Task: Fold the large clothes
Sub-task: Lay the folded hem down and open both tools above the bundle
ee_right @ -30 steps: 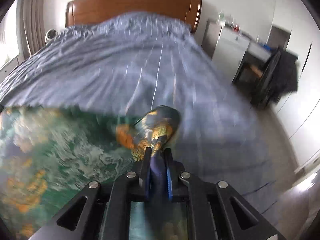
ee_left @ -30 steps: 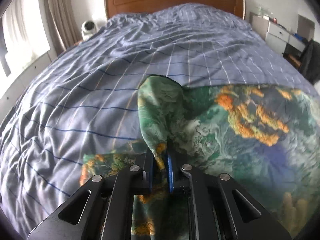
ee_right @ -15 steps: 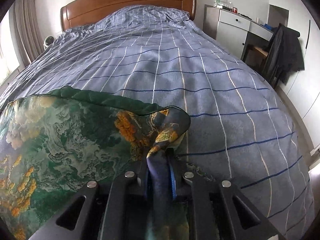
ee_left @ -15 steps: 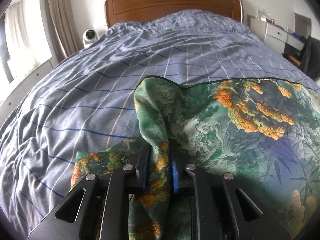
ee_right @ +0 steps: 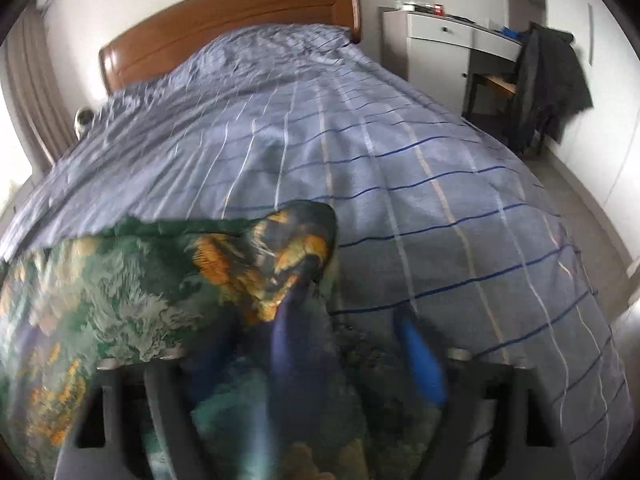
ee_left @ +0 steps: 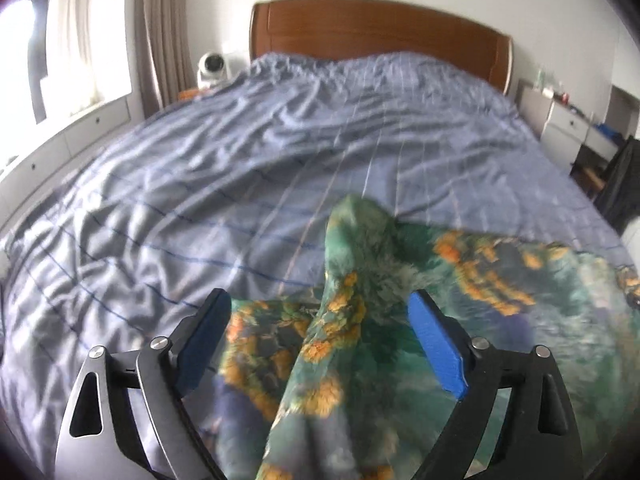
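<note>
A green garment with an orange and blue print (ee_left: 500, 280) lies spread on the blue checked duvet (ee_left: 240, 168). In the left wrist view my left gripper (ee_left: 320, 320) has its jaws opening wide. A raised ridge of the garment stands loose between the blue pads (ee_left: 434, 344), which do not press on it. In the blurred right wrist view my right gripper (ee_right: 316, 344) is also opening. The garment's folded corner (ee_right: 296, 248) rises between its jaws, and cloth drapes over the left finger. The rest of the garment (ee_right: 140, 300) spreads to the left.
A wooden headboard (ee_left: 380, 28) closes the far end of the bed. A white round device (ee_left: 212, 66) sits beside the curtain (ee_left: 160, 32) at the left. A white dresser (ee_right: 448, 40) and a chair with a dark jacket (ee_right: 548, 80) stand to the right, beside bare floor.
Both grippers were shut on pinched corners of the garment; both have now opened wide and let the cloth go. The left gripper has risen and pulled back a little.
</note>
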The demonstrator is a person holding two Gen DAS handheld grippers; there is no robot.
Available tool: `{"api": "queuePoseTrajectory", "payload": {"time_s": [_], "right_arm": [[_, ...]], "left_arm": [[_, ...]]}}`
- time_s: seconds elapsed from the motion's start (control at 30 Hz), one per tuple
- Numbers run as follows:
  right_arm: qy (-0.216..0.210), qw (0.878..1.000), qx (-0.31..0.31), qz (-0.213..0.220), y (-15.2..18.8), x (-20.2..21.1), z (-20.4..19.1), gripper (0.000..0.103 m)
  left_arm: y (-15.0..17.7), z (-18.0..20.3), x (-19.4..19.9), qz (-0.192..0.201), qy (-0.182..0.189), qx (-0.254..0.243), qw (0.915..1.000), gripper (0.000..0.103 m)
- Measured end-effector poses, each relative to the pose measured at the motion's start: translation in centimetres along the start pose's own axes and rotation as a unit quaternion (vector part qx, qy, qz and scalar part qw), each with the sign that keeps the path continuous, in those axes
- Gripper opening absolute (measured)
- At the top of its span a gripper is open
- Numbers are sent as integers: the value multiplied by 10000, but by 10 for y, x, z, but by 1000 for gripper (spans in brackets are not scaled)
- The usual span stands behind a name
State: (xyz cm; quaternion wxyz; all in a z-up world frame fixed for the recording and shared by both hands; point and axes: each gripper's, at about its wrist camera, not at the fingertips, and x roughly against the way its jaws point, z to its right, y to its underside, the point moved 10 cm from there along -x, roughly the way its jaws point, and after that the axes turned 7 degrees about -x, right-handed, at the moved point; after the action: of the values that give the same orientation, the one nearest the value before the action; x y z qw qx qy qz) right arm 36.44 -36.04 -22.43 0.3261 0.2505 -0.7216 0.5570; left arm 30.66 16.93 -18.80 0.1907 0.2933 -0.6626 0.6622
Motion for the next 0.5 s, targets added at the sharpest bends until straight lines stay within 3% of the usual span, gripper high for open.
{"api": "queuePoseTrajectory", "payload": {"time_s": [0.13, 0.23, 0.37, 0.5], "right_arm": [[-64, 9997, -141, 201, -16, 26, 8, 83], [55, 9989, 49, 473, -27, 53, 10, 83], [-95, 9973, 237, 686, -29, 96, 2, 84], [-634, 9958, 387, 539, -7, 127, -20, 84]], "left_arm": [[-25, 24, 39, 356, 293, -265, 9986, 97], [-43, 65, 53, 413, 770, -571, 9945, 99], [-50, 148, 37, -33, 1642, -1169, 9795, 99], [-48, 206, 2, -385, 1750, -1590, 9709, 99]]}}
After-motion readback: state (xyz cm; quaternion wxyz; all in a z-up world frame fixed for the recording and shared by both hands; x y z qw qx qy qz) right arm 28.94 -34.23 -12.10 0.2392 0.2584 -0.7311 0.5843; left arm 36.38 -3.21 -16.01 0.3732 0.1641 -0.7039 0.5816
